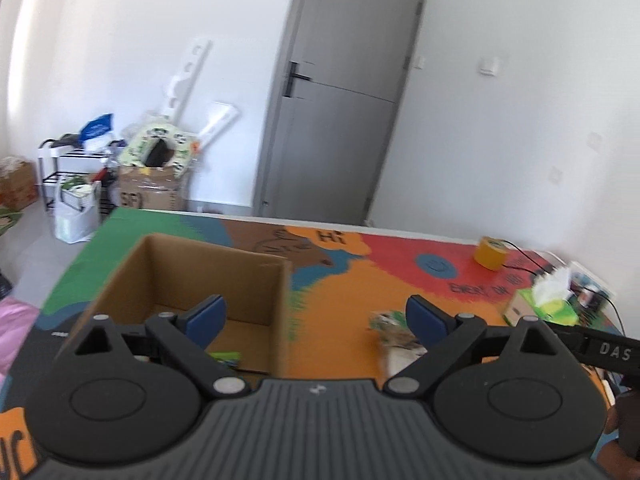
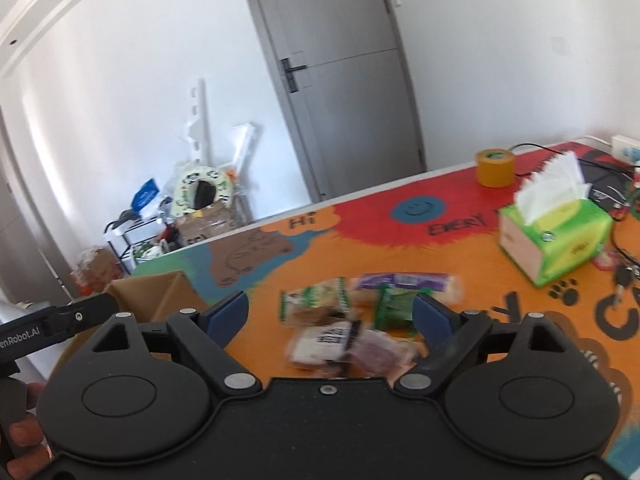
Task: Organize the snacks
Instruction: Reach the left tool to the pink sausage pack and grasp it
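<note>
White walls and a grey door behind; nearer, a table under a bright painted cloth of green, orange and red.

From the left wrist view, going left to right: cluttered black rack and a taped carton on the floor by the far wall. On the table, an open cardboard box, with a green snack packet lying on its floor near the front. Left gripper spread wide, nothing between the blue pads, left pad over the box mouth, right pad over the orange cloth. Just beside the right pad, a blurred heap of snack packets. Farther right, a yellow tape roll, then a green tissue box.

From the right wrist view, same order: corner of the cardboard box at the left, beside the other gripper's black arm and a hand at the frame's edge. Right gripper also wide apart and holding nothing, hanging above the snack packets, which lie loose on the orange cloth outside the box, too blurred to count. Right of them the tissue box, with keys and black cables near the table's edge.
</note>
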Demonstrator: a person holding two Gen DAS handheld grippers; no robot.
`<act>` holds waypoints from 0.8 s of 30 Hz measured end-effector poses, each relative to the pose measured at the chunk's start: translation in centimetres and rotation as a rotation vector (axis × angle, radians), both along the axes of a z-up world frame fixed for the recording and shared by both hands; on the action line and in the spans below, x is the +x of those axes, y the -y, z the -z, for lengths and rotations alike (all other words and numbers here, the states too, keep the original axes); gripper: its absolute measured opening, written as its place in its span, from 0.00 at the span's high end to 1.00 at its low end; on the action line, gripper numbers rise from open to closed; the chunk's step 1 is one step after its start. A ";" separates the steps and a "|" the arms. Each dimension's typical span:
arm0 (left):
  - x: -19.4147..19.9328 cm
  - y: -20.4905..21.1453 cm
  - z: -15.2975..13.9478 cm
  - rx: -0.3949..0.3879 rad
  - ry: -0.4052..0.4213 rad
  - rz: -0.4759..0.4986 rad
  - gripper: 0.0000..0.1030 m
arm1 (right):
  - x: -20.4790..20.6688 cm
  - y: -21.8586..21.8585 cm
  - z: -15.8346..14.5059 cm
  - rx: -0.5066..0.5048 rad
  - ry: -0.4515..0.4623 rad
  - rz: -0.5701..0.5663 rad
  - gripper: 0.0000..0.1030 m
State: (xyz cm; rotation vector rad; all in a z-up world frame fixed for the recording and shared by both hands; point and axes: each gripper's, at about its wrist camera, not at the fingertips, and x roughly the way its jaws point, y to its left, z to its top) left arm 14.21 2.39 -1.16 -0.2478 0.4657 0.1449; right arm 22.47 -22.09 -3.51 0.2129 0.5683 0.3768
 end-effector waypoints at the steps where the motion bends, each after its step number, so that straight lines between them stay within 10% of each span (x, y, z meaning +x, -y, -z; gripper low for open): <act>1: 0.2 0.5 0.1 -0.002 -0.001 0.016 0.07 | 0.0 0.4 0.2 0.000 -0.006 0.008 0.14; 24: 5.0 8.3 6.5 0.008 -0.146 0.179 0.10 | 0.9 5.2 6.3 0.023 -0.168 0.106 0.30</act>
